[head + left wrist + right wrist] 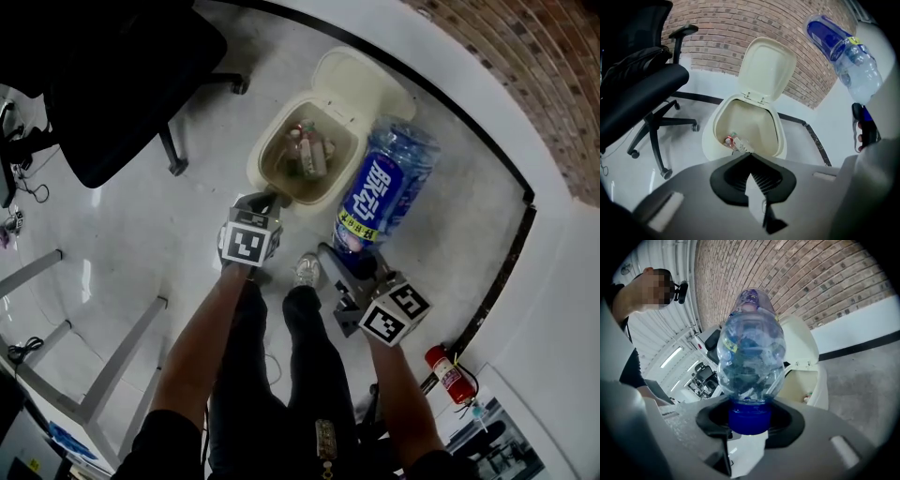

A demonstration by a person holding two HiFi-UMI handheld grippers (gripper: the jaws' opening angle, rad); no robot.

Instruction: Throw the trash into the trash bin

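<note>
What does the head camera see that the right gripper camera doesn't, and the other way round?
Only the head view shows the left gripper by the trash bin, the red fire extinguisher and the person's shoe. Only the right gripper view shows the blue cap of the plastic bottle clamped between the jaws of the right gripper, plus ceiling lights. Both show the plastic bottle and the open trash bin.

A red brick wall [525,56] curves along the far right above a black baseboard [497,281]. The pale glossy floor [141,216] carries a black office chair [112,84] at far left and a fire extinguisher [450,372] at near right.
</note>
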